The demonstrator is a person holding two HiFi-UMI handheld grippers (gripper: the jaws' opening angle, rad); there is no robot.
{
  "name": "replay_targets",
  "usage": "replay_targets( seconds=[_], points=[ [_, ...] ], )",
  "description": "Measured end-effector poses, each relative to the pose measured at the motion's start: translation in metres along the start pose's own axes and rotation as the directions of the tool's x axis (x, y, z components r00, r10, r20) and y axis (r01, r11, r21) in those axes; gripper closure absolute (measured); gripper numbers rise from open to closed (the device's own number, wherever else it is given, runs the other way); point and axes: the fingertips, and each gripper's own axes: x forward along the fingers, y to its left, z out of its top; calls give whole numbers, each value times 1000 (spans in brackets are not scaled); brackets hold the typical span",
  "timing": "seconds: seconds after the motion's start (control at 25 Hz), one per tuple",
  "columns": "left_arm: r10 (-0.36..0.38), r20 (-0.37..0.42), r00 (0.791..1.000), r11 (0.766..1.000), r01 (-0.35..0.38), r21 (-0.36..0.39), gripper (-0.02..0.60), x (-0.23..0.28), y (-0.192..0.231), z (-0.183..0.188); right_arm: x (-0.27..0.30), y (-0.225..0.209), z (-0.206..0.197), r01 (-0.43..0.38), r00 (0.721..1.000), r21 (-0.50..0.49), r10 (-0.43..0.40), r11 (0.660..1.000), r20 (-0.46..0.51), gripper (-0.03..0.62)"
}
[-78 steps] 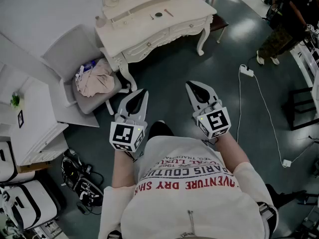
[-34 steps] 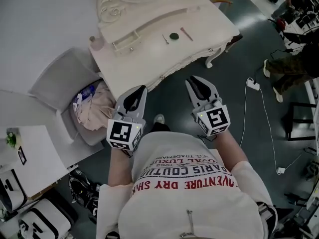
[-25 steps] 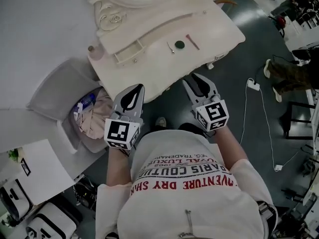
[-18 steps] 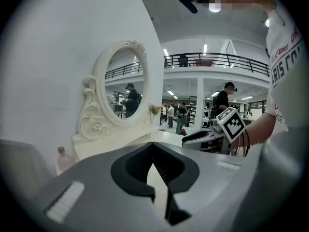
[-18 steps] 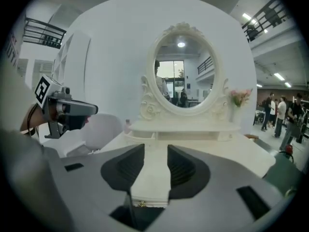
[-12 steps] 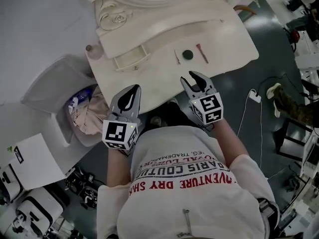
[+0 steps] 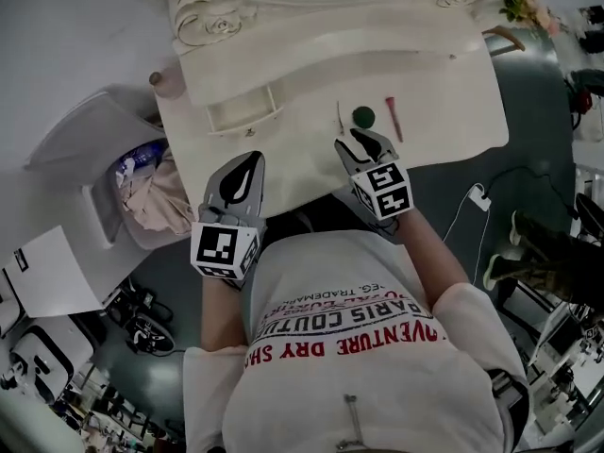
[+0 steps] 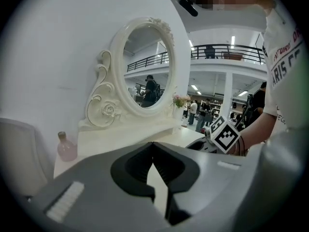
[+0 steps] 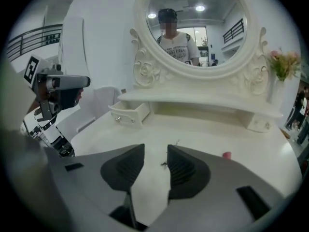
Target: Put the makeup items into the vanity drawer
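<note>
Three makeup things lie close together on the white table (image 7: 444,83): a thin little stick (image 7: 339,116), a round green pot (image 7: 363,116) and a pink stick (image 7: 392,118). The small drawer (image 7: 243,116) is to their left, pulled out, near the back of the table. The right gripper (image 7: 362,136) hangs just in front of the green pot. Its jaws have just been opening and stand apart, holding nothing. The left gripper (image 7: 245,161) is over the front of the table, below the drawer, with its jaw tips together and nothing in them. A big round mirror (image 9: 193,23) stands behind the table. A pink bottle (image 8: 66,147) sits at the table's left corner.
</note>
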Motion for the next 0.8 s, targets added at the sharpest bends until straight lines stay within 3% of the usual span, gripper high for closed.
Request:
replay_targets(
  seconds=[0.4, 0.6, 0.8],
  points=[
    [95, -74, 993, 994, -99, -54, 571, 18, 7, -30, 53, -19, -30, -59, 983, -2, 57, 998, -173, 477],
    [120, -80, 990, 989, -126, -75, 571, 21, 3, -36, 60, -24, -41, -32, 975, -19, 27, 999, -219, 473],
    [139, -82, 987, 986, -146, -81, 571, 19, 2, -41, 61, -32, -41, 18, 974, 13, -14, 1000, -228, 515]
  ],
)
